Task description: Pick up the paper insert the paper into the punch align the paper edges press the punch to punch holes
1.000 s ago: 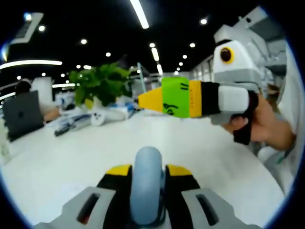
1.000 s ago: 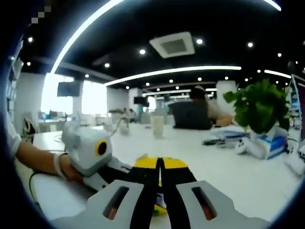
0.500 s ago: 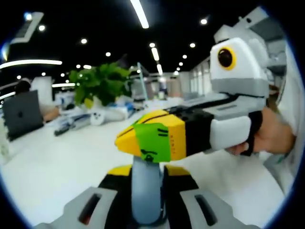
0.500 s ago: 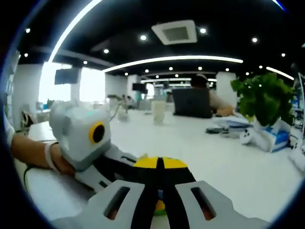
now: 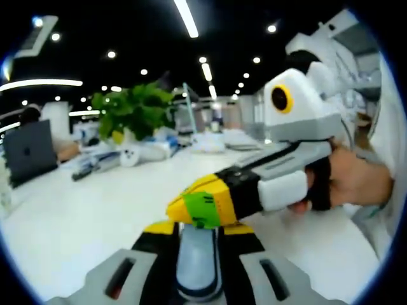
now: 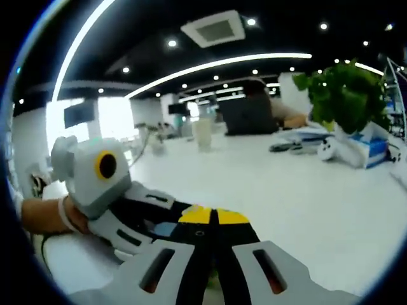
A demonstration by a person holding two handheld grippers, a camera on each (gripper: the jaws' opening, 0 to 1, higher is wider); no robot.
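Looking at the left gripper view, the right hand-held gripper (image 5: 200, 206) has dropped from level with the potted plant (image 5: 130, 111) to touch the left hand-held gripper (image 5: 198, 236), which is clamped on a grey-blue rounded thing (image 5: 198, 260); can't tell what it is. Over in the right gripper view, the right one's jaws are pressed shut on nothing I can see, the left hand-held gripper (image 6: 162, 229) now crossing beneath them. No paper or punch on the white counter (image 6: 305, 190), so I'd say picking up hasn't started.

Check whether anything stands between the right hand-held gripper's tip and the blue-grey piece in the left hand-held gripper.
Nothing visible does: the right hand-held gripper, shut, sits right over the blue-grey piece clamped by the left hand-held gripper.
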